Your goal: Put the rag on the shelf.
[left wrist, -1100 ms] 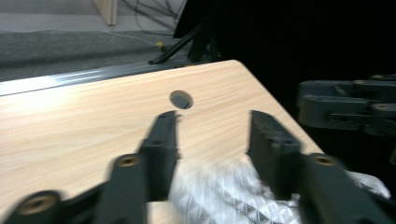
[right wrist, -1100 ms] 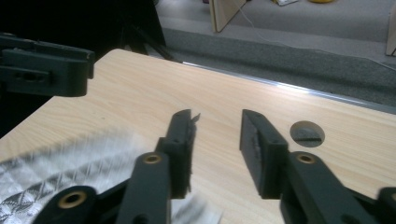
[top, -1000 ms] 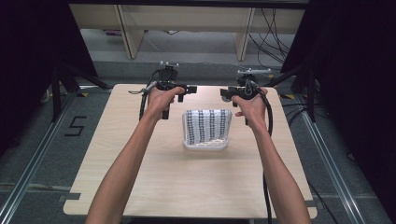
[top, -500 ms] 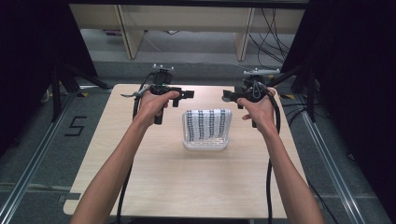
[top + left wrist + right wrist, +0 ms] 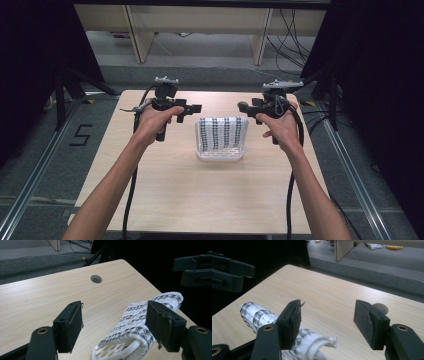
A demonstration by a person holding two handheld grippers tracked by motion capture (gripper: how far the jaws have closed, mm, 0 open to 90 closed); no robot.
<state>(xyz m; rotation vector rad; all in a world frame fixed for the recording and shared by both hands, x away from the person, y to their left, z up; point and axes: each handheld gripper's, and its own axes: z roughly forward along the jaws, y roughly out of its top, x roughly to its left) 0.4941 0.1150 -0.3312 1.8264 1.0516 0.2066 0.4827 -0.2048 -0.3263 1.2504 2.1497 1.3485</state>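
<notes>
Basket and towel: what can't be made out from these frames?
- Basket inside: high view, the folded towel covers it.
- Basket's near part: left gripper view, cut off by the bottom edge.
- Towel's lower end: right gripper view, behind the right tongs, which are open.

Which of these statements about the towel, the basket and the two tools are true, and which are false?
1. A patterned towel lies folded over a white basket. True.
2. The left tool is shut on the towel. False: its jaws stand apart with nothing pressed between them; they have just been opening.
3. The right tool is open and holds nothing. True; its jaws have also just been opening.
4. The basket stands at the table's near edge. False: it stands around the middle, between the two tools.
5. The towel is plain red. False: it is white with dark patterned stripes.
</notes>
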